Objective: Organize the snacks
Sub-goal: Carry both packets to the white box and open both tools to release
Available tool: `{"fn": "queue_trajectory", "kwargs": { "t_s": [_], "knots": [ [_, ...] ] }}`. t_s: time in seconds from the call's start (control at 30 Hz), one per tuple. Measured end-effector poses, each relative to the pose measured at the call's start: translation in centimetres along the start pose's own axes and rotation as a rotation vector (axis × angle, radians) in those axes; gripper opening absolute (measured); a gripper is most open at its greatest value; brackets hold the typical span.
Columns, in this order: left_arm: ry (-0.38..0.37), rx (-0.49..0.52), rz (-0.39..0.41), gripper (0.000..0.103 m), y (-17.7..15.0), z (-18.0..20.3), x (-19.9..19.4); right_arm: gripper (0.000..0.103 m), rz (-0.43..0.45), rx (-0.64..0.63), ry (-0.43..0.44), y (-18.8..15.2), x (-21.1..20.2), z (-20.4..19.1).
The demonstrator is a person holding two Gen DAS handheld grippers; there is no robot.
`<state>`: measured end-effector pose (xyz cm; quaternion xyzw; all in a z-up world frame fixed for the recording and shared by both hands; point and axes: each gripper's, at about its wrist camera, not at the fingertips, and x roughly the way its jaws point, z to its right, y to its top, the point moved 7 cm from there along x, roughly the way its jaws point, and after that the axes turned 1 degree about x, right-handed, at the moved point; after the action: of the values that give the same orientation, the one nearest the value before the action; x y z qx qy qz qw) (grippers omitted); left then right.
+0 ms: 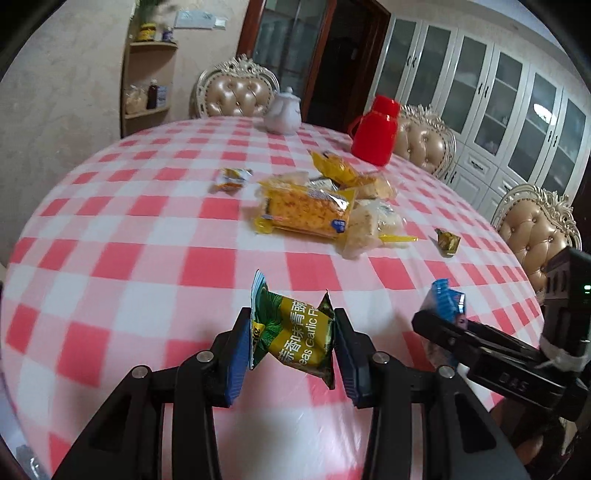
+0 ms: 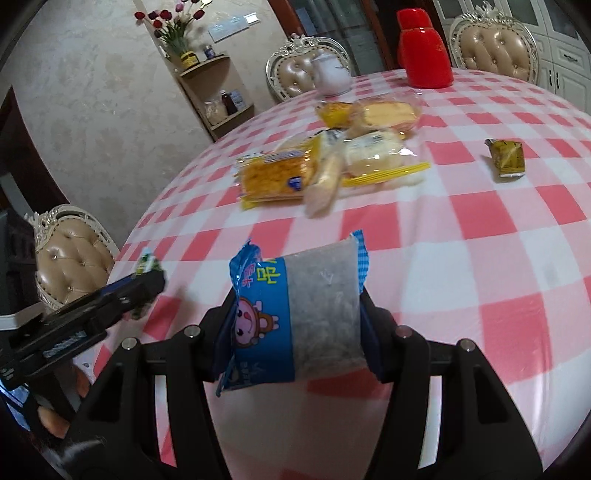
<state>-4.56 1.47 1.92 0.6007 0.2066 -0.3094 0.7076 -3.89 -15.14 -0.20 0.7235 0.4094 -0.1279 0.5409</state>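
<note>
Holding, left: left hand-held gripper [image 1: 291,332] is clenched on one green pea packet [image 1: 295,332], pinched by both ends between the blue pads above the worktop [image 1: 129,229]
Holding, right: right hand-held gripper [image 2: 295,314] is clenched on one blue-and-clear snack pack [image 2: 295,314], grey filling showing through, lifted off the cloth
Pile count: several clear and yellow wrapped cakes lie heaped mid-worktop as one snack pile [image 1: 321,206]; the exact number cannot be told where they overlap
Loose packets: one small orange sachet [image 1: 231,180] lies apart to the pile's left; one small olive packet [image 2: 508,157] lies apart to its right
Containers: one white teapot [image 1: 282,112] and one red flask [image 1: 376,129] stand at the far edge, both lidded, contents hidden
Around: three tufted chairs [image 1: 236,92] ring the worktop in the left view; a corner shelf [image 2: 214,96] carries jars and a vase of flowers [image 2: 173,22]
In the way: nothing lies between the two held packets and the pile, only bare checked cloth
</note>
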Motion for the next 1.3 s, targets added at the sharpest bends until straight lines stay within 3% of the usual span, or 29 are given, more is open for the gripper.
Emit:
{"fn": "queue_trajectory", "kwargs": {
  "t_s": [0.27, 0.6, 0.93, 1.3],
  "knots": [
    [0.037, -0.063, 0.045, 0.043, -1.8, -5.2, -6.3, 0.061, -0.011, -0.039, 0.090, -2.3, 0.5, -5.4],
    [0.132, -0.128, 0.083, 0.044, -6.2, -13.3, -13.0, 0.061, -0.074, -0.182, 0.171, -5.2, 2.4, -13.1],
    [0.195, -0.209, 0.032, 0.044, -12.2, -19.2, -15.3, 0.061, -0.151, -0.327, 0.274, -9.3, 3.3, -20.6],
    [0.328, -0.287, 0.020, 0.044, -15.1, -25.7, -17.6, 0.061, -0.267, -0.578, 0.457, -17.8, 2.1, -30.4]
  ]
}}
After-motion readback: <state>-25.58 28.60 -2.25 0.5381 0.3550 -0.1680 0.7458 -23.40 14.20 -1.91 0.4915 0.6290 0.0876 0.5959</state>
